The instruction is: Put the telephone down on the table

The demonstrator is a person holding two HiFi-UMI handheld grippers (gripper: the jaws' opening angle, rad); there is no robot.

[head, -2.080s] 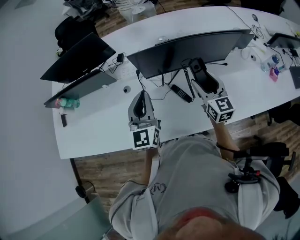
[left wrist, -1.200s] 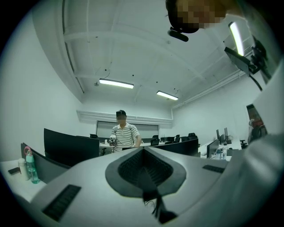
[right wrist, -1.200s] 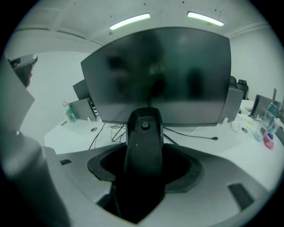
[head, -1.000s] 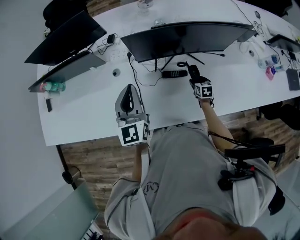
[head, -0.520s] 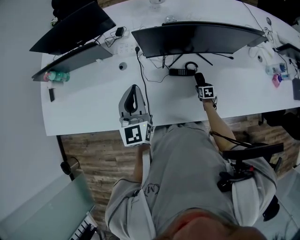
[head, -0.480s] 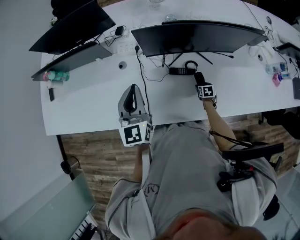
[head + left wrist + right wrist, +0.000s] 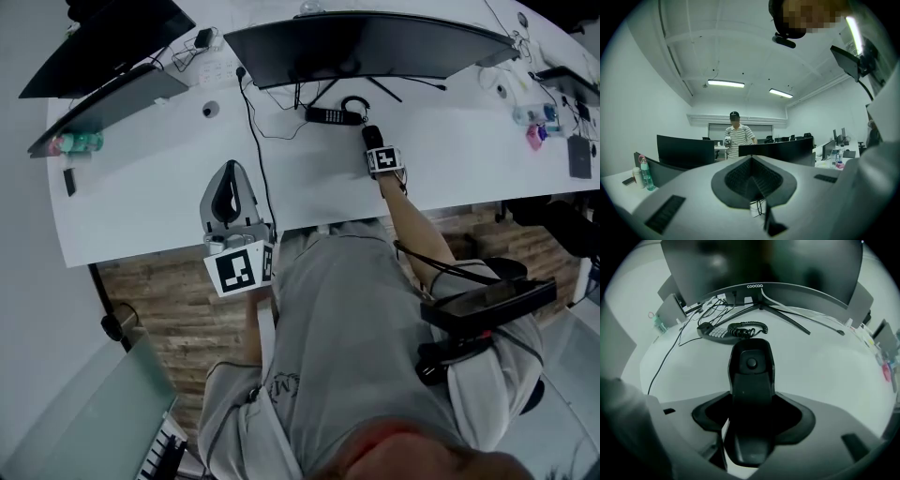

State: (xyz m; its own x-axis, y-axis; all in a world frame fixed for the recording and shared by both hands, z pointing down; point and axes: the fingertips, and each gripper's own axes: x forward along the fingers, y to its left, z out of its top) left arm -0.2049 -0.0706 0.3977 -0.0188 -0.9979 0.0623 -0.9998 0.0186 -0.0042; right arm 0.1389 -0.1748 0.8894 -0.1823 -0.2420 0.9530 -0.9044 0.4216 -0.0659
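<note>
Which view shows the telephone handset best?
The right gripper view: the handset fills the centre, with the coiled cord behind it. The head view shows only its small dark end; the left gripper view shows none of it.

Office: long desk (image 7: 150, 192), monitors (image 7: 366, 42)

Person in a light grey short-sleeved shirt (image 7: 347, 319). The grey left gripper (image 7: 228, 169) and right gripper (image 7: 372, 139) each carry a white cube (image 7: 234, 270) with black square markers.
</note>
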